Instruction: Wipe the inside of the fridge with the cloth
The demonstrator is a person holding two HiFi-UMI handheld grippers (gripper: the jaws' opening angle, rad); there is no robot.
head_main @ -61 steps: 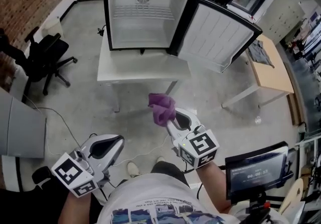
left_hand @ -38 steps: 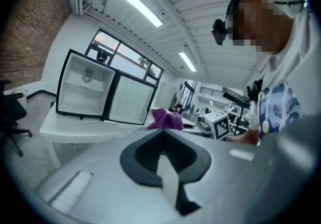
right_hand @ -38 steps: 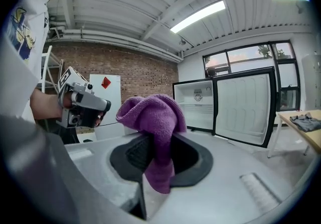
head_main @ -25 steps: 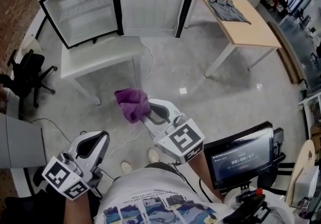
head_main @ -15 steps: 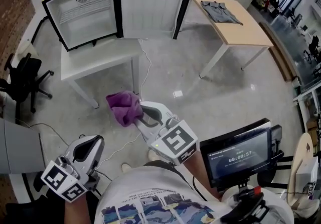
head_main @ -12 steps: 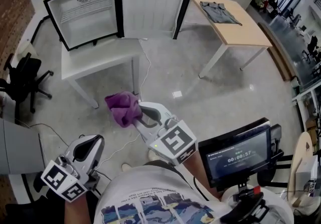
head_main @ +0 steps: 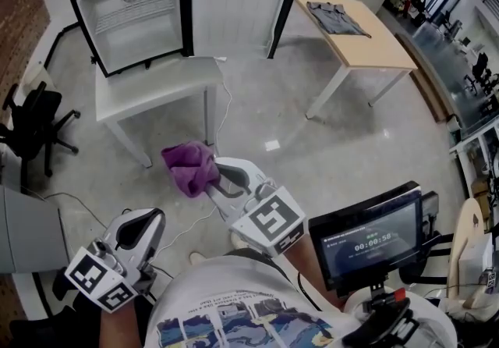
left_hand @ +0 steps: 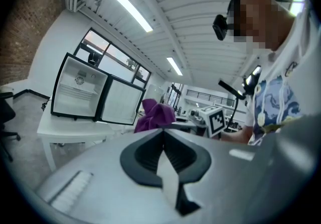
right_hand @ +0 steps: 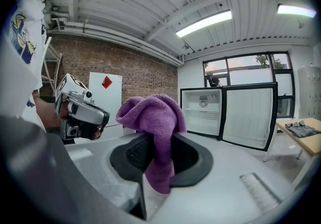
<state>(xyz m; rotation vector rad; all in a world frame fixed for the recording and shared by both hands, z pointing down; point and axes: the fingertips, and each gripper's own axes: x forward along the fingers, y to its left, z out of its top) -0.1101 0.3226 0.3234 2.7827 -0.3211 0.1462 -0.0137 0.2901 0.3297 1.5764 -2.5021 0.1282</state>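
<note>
The small black fridge (head_main: pixel 129 19) stands open on a white table (head_main: pixel 156 89) at the upper left of the head view, its door (head_main: pixel 230 11) swung out to the right and its white interior bare. My right gripper (head_main: pixel 212 180) hangs over the floor well in front of that table, shut on a bunched purple cloth (head_main: pixel 189 167). In the right gripper view the cloth (right_hand: pixel 153 117) is pinched between the jaws and droops out of them, with the fridge (right_hand: pixel 203 112) far ahead. My left gripper (head_main: pixel 148 221) stays low at the left, shut and holding nothing (left_hand: pixel 162 135).
A wooden table (head_main: pixel 382 54) with a grey garment (head_main: pixel 335 17) stands at the upper right. A black office chair (head_main: pixel 31 116) is at the left, a grey cabinet (head_main: pixel 23 229) below it. A screen on a stand (head_main: pixel 366 237) sits by my right side. A cable (head_main: pixel 222 108) trails on the floor.
The head view has swung, so the fridge now lies at the upper left instead of the top centre. The right gripper, still holding the cloth, drifted slightly left. The left gripper barely moved.
</note>
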